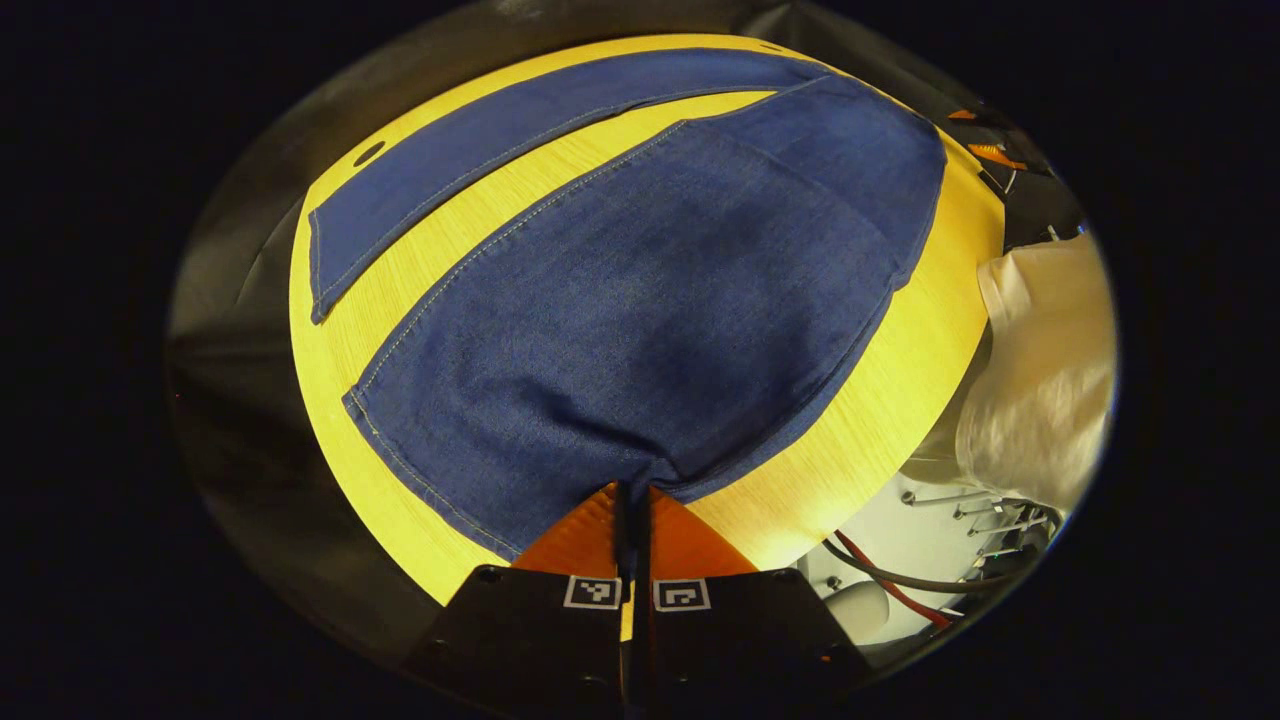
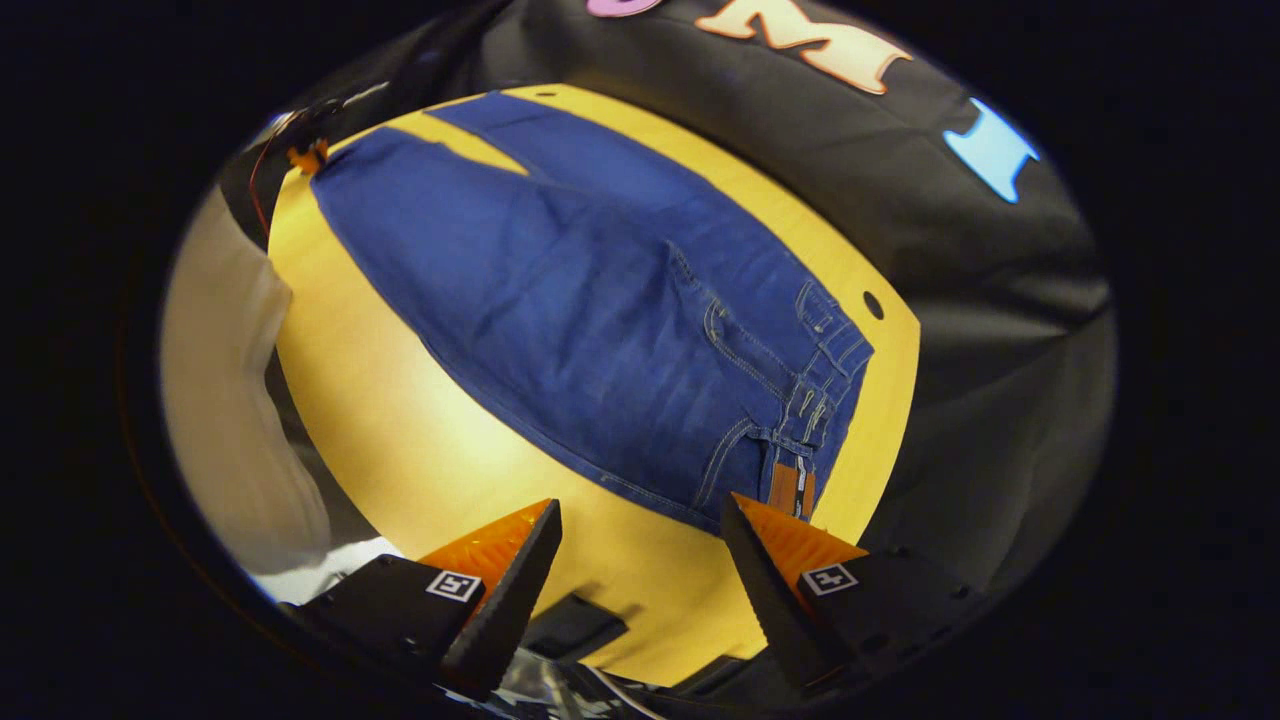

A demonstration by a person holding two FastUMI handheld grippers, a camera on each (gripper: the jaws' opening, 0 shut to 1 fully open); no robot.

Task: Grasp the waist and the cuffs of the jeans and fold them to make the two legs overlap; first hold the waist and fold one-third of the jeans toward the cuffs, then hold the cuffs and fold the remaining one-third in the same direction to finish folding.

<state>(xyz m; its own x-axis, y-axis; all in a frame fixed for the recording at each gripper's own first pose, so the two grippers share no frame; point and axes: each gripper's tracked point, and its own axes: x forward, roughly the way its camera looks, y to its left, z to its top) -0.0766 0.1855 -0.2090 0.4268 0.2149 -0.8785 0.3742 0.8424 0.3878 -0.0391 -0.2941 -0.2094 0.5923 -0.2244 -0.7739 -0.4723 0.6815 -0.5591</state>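
Note:
Blue jeans (image 1: 660, 300) lie flat on a yellow wooden table (image 1: 860, 440), their two legs spread apart. In the left gripper view my left gripper (image 1: 635, 495) is shut on the cuff corner of the near leg, where the cloth bunches between the orange fingers (image 1: 580, 535). The other leg (image 1: 520, 140) stretches away along the far side. In the right gripper view the jeans (image 2: 600, 310) show their waist (image 2: 815, 400) with belt loops and a brown patch. My right gripper (image 2: 640, 520) stands open just short of the waist's near corner, nothing between its fingers (image 2: 505, 585).
A person in a white top (image 1: 1040, 370) stands at the table's edge, seen again as white cloth (image 2: 225, 400) in the right gripper view. Cables and metal fittings (image 1: 930, 570) lie below the table edge. Black booth cloth (image 2: 960, 260) hangs close behind the table.

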